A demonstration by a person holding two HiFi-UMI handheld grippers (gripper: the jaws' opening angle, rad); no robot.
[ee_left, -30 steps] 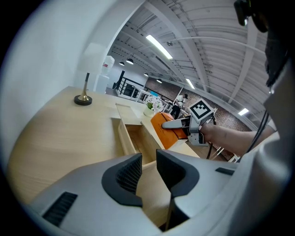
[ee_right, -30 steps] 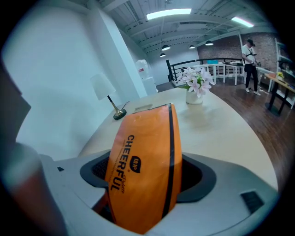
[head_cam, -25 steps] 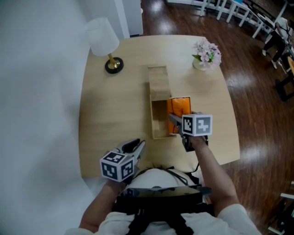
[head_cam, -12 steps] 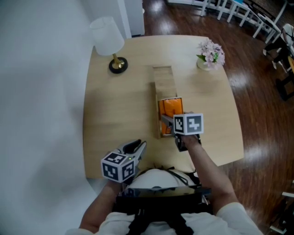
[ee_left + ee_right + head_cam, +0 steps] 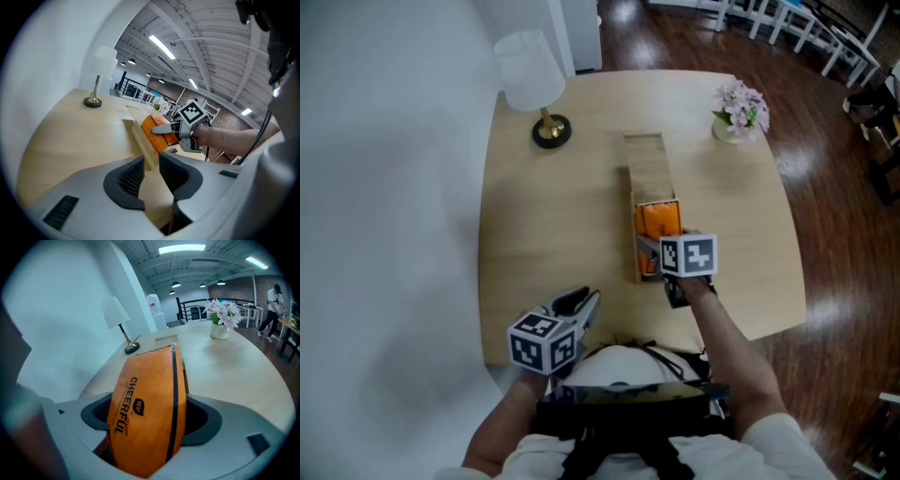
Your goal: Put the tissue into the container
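Tissue pack (image 5: 149,401), clamped in right tool (image 5: 147,430), hides most of container (image 5: 646,171); left tool (image 5: 151,174) apart, empty.

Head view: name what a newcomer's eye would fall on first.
The bright orange tissue pack stands out, clamped in the right gripper at the open near end of the long wooden container mid-table. Next come the white lamp at the far left corner and the pink flowers at the far right.
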